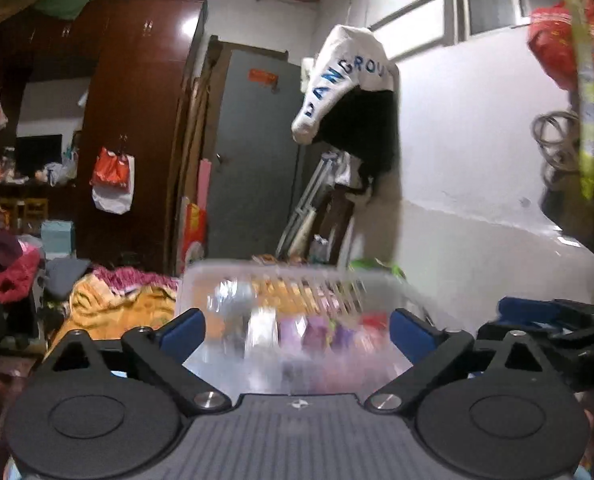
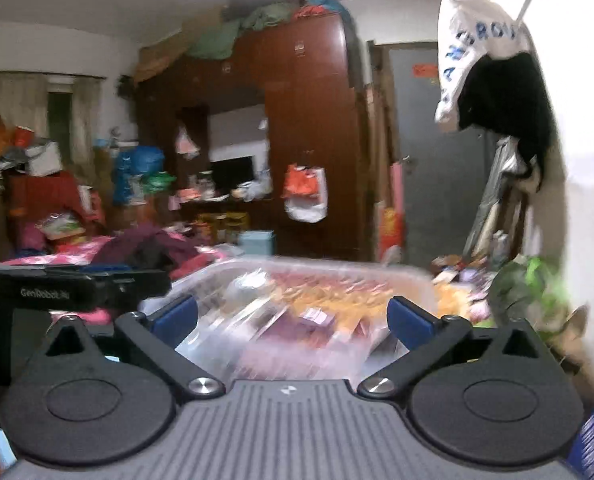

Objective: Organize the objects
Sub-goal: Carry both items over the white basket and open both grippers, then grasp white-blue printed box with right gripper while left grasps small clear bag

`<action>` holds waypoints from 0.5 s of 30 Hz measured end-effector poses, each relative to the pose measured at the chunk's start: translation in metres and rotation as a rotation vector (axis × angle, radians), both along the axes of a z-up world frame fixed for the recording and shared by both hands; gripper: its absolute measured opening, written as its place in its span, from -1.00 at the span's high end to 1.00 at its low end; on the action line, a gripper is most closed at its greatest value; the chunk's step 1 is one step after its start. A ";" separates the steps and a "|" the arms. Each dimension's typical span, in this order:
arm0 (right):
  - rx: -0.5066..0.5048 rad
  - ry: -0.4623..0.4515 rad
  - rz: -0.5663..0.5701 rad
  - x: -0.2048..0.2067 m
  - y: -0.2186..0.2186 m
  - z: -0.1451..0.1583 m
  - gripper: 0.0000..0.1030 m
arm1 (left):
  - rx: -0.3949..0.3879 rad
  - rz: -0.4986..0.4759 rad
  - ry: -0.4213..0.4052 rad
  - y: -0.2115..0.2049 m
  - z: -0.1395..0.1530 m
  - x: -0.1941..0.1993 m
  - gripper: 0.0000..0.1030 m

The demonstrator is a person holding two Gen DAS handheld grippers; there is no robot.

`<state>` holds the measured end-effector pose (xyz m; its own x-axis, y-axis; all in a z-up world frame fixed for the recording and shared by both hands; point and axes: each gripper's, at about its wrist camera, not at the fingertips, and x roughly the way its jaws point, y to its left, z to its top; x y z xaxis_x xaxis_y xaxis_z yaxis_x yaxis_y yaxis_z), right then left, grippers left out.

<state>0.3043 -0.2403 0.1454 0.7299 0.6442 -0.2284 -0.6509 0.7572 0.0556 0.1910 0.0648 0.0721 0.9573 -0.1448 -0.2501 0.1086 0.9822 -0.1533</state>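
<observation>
The task's thing is a clear plastic storage box [image 1: 297, 312] with rounded corners. In the left wrist view it fills the lower middle of the frame, directly in front of the left gripper [image 1: 297, 330]. Its walls are see-through and much blurred, so the contents show only as patches of colour: orange-yellow along the far side, purple and pink nearer, a little red toward the right, and something pale and shiny at the left. What these items are cannot be told. The rim is a pale band across the top of the box.

The jaws of the left gripper stand wide apart, with the blue pads [image 1: 185, 330] at either side of the near part of the box; whether they touch it cannot be told. At the right edge of this frame the right gripper comes into view from the side.

In the right wrist view the same box [image 2: 317, 304] lies in the lower middle, slanting from lower left to upper right. The right gripper [image 2: 293, 318] has its jaws spread open too, one blue pad [image 2: 411, 322] at each side of the box's near end. The black body of the left gripper crosses the left of this frame.

Behind the box, a dark red-brown wooden wardrobe [image 2: 309, 128] stands in the upper middle, and a white garment with blue letters [image 2: 477, 44] hangs at the upper right.
</observation>
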 end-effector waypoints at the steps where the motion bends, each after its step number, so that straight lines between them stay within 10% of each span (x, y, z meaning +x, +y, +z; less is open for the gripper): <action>1: -0.029 0.013 -0.002 -0.002 0.002 -0.008 -1.00 | -0.002 -0.012 0.020 -0.001 -0.007 -0.004 -0.95; 12: -0.219 0.291 -0.140 0.050 0.064 -0.083 -0.97 | -0.064 0.073 0.229 0.022 -0.076 0.009 -0.95; 15: -0.247 0.304 -0.147 0.051 0.071 -0.091 -0.57 | -0.058 0.079 0.256 0.015 -0.088 0.009 -0.95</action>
<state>0.3558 -0.1694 0.0542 0.6855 0.4369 -0.5824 -0.5167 0.8555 0.0337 0.2000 0.0801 -0.0154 0.8728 -0.0930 -0.4792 -0.0181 0.9748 -0.2221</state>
